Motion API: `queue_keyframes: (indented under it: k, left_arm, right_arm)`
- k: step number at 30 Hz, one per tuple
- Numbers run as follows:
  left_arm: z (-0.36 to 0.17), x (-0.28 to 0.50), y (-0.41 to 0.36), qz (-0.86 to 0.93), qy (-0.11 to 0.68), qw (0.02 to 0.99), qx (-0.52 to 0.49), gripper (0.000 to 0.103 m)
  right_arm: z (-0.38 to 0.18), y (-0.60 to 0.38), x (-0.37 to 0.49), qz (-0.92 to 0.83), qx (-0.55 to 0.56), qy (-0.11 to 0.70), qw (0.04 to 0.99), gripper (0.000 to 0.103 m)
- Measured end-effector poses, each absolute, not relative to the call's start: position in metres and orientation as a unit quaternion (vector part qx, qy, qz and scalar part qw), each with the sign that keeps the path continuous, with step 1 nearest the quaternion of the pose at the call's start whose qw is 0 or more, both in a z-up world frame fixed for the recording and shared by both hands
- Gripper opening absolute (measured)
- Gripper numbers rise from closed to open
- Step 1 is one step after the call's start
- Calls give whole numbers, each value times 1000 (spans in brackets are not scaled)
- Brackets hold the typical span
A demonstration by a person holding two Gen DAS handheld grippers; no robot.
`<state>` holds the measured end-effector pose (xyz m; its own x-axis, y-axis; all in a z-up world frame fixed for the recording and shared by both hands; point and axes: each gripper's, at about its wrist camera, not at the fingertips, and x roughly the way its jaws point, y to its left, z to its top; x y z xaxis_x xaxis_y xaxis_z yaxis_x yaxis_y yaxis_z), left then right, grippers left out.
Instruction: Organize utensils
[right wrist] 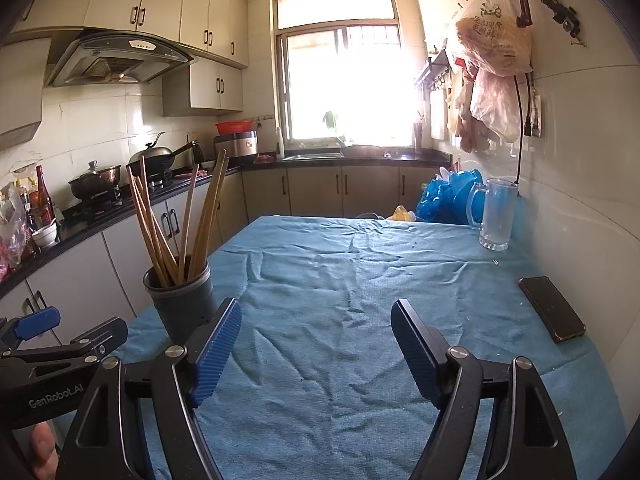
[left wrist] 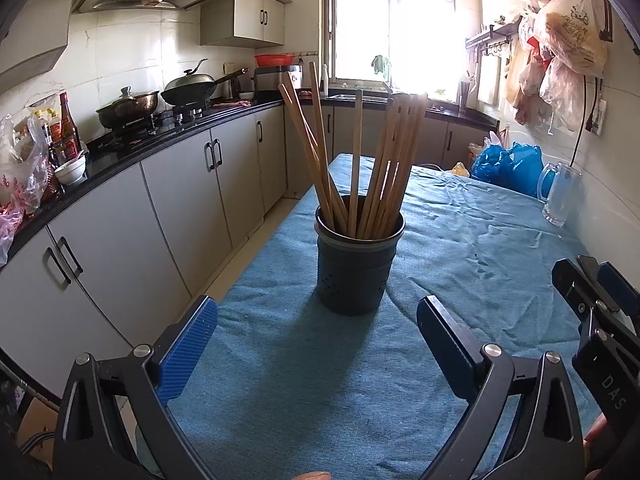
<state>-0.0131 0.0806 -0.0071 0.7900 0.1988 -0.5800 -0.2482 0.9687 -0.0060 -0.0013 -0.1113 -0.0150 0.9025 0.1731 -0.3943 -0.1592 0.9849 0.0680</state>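
A dark round utensil holder (left wrist: pixel 357 268) stands upright on the blue tablecloth (left wrist: pixel 304 368), filled with several wooden chopsticks (left wrist: pixel 384 168) that lean outward. My left gripper (left wrist: pixel 318 312) is open and empty, just in front of the holder, jaws wide on either side of it and apart from it. In the right wrist view the holder (right wrist: pixel 182 300) stands at the left, beside my right gripper's left finger, with chopsticks (right wrist: pixel 176 216) sticking up. My right gripper (right wrist: pixel 316 320) is open and empty above the bare cloth (right wrist: pixel 340 280). The right gripper also shows at the left wrist view's right edge (left wrist: pixel 596 300).
A glass mug (right wrist: pixel 496 216) and blue plastic bags (right wrist: pixel 444 200) stand at the table's far right by the wall. A black phone (right wrist: pixel 552 308) lies near the right edge. A kitchen counter (left wrist: pixel 120 160) with pots and bottles runs along the left.
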Motion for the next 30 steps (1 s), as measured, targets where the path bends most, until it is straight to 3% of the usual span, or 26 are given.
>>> queue_keyframes:
  k: [30]
  left_arm:
    - [-7,-15,87,123,301,944,-47,99]
  right_arm:
    - [-14,-108,-3,99,13,199,975,84]
